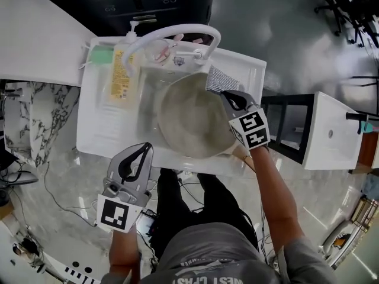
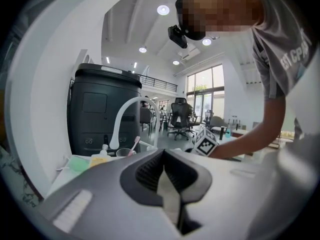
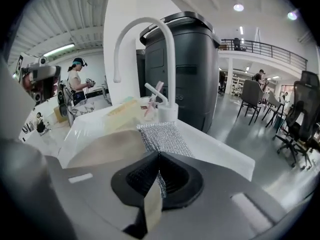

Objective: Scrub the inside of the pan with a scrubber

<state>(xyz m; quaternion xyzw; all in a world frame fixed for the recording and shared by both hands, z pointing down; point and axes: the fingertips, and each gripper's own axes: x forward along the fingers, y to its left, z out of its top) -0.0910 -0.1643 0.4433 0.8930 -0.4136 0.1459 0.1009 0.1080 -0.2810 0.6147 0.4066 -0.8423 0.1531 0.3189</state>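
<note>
Pan (image 1: pixel 189 120) sits in the white sink (image 1: pixel 95 129), mouth up, under the arch of the faucet (image 1: pixel 177 31); soap bottle (image 1: pixel 120 73) lies on the sink's left ledge. The silver mesh scrubber (image 1: pixel 221 80) hangs over the pan's far right rim, pinched by its near edge in the right gripper (image 1: pixel 227 95). In the right gripper view the jaws are closed down on the mesh, most of which sticks out past the tips. The left gripper (image 1: pixel 142 152) is at the sink's front edge, well short of the pan, with its jaws together and nothing between them. We judge the step in hand to be bringing the scrubber down into the pan. To do it well, we would tilt the right gripper so the free mesh lies flat on the pan floor, then press lightly and work in circles. The grip is only on an edge, so hard pushing may pull the mesh out. The pan is unbraced and may slide, so the left gripper could steady its rim. The head view is blurred over the pan, so we cannot tell soil or water inside. We cannot find a handle, nor tell whether mesh touches rim.
</note>
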